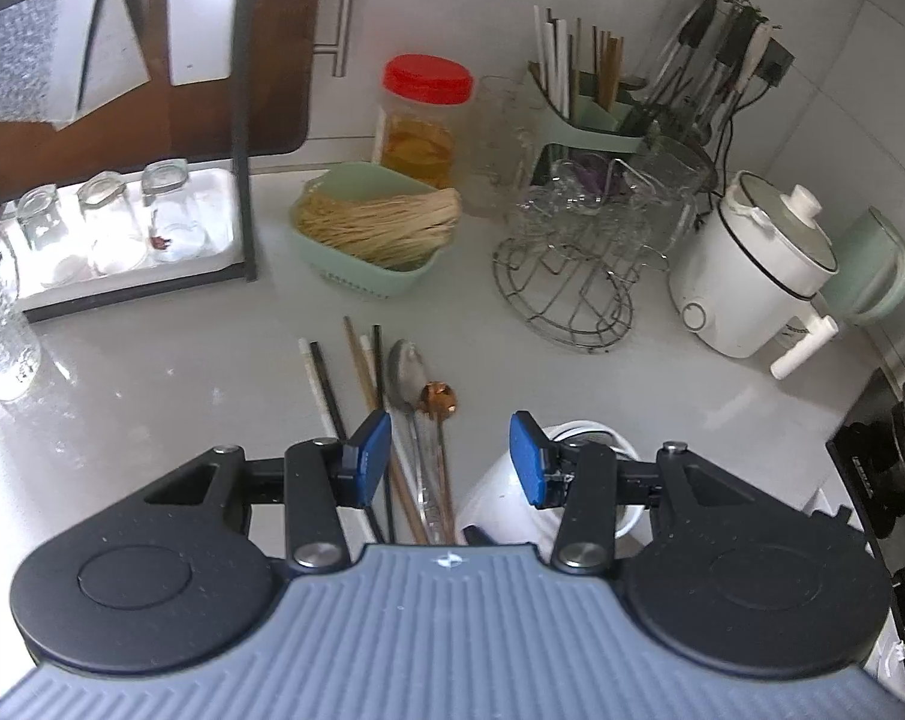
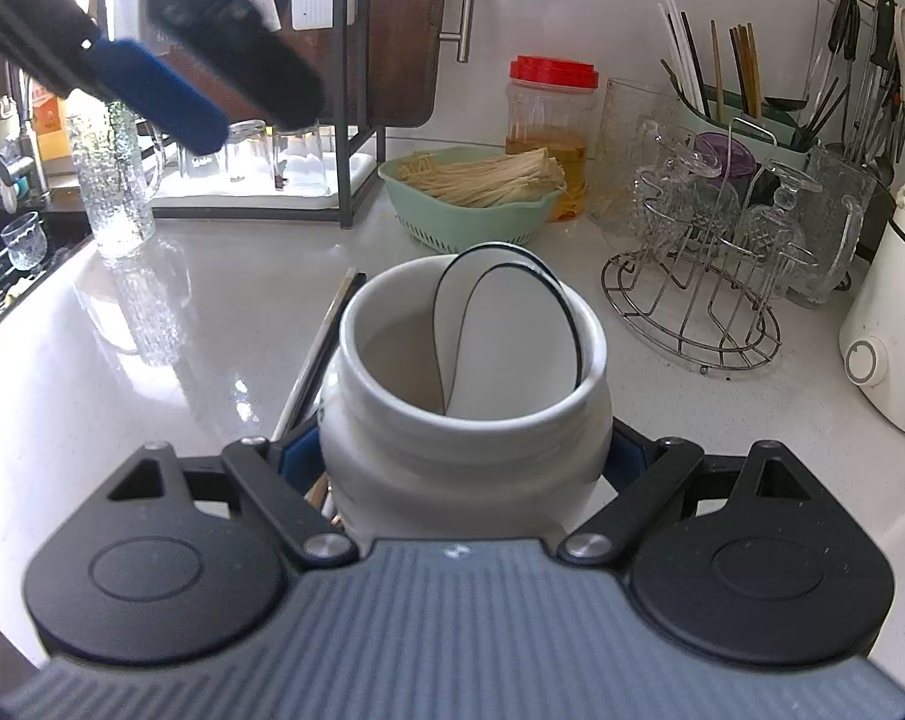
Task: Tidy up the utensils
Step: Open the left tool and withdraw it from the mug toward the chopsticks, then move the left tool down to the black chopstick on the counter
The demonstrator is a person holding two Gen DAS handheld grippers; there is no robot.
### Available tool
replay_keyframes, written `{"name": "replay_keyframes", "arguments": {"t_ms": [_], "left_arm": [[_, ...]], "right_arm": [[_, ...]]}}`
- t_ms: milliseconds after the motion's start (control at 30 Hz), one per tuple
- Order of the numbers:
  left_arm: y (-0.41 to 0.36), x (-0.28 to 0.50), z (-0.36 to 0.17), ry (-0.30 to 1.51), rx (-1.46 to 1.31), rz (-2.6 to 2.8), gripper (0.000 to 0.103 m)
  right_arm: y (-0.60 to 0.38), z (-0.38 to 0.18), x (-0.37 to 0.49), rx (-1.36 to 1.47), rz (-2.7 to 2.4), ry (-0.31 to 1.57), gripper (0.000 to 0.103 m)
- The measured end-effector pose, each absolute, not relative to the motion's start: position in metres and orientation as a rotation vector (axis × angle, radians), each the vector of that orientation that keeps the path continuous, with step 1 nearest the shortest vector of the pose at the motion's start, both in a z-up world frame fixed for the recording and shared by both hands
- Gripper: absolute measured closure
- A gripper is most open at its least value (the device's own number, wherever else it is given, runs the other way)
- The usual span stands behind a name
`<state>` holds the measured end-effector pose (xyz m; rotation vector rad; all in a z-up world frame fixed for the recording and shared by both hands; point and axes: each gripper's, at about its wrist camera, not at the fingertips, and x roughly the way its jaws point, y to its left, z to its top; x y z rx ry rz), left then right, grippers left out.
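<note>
Left hand-held gripper (image 1: 449,459) agape, empty; right hand-held gripper (image 2: 464,462) clamped.

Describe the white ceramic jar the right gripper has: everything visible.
The white glazed ceramic jar stands upright on the pale countertop, round-bellied with a thick rolled rim and open mouth. The right gripper is closed on its body, blue pads against both sides. Inside, two white black-rimmed spoons lean against the far wall. Loose chopsticks lie beside it on the left; whether they touch is unclear.
</note>
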<state>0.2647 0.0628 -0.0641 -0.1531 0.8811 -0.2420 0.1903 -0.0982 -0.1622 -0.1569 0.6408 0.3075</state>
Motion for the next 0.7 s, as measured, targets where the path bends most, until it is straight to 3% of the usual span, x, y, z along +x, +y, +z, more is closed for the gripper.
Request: {"name": "replay_keyframes", "arguments": {"t_ms": [200, 267, 600, 700], "left_arm": [[0.074, 0.259, -0.075, 0.878, -0.188, -0.214, 0.053], [0.078, 0.258, -0.08, 0.883, -0.201, -0.202, 0.047], [0.091, 0.253, -0.1, 0.909, -0.227, -0.197, 0.038], [0.09, 0.252, -0.104, 0.923, -0.212, -0.189, 0.031]], "right_arm": [[-0.098, -0.161, 0.192, -0.156, 0.306, 0.649, 0.011], [-0.098, -0.161, 0.193, -0.157, 0.308, 0.65, 0.011], [-0.099, -0.161, 0.194, -0.154, 0.311, 0.655, 0.011], [-0.099, -0.161, 0.194, -0.15, 0.308, 0.655, 0.011]]}}
